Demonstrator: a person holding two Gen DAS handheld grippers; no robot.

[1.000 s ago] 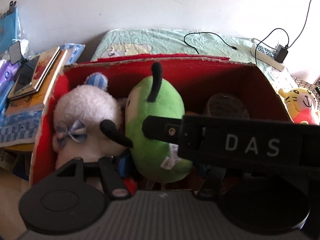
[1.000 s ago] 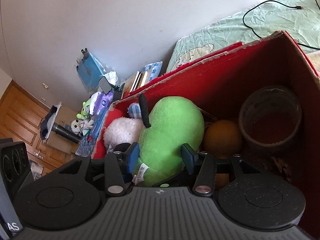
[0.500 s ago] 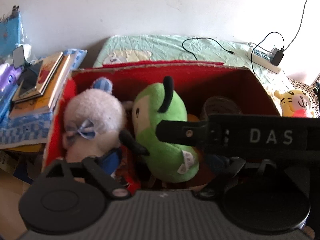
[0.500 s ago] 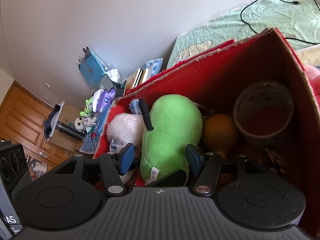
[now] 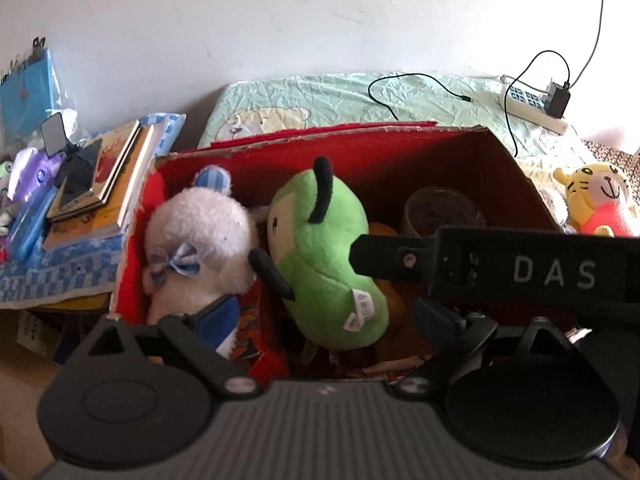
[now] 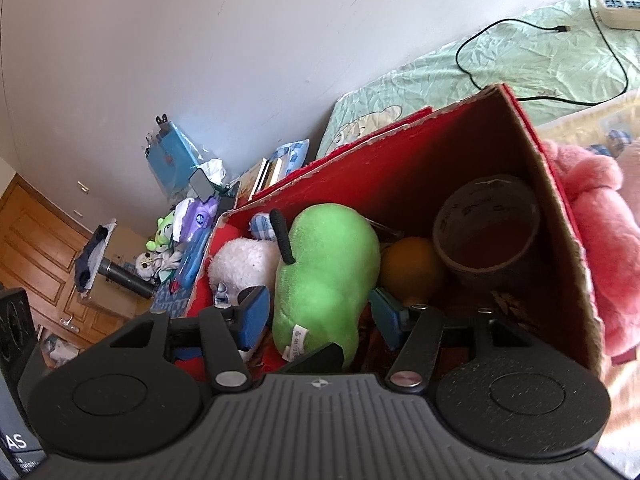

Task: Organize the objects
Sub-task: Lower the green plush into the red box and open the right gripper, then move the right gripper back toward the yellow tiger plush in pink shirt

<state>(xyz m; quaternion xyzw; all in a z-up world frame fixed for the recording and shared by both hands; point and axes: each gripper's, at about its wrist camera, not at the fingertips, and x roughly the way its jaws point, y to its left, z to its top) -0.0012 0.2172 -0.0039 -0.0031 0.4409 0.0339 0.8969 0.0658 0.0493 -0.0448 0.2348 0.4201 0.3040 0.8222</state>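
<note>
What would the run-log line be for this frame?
stage: toys boxed | left gripper: open, empty | right gripper: open, straddling green plush | red box: holds plush | outside: pink plush

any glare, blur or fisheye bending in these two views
Left wrist view: the white wall is blown out, the red box rim bows, the near claw is soft. Right wrist view: the scene tilts and curves, the box interior sits in shade, the green plush is sharp.
</note>
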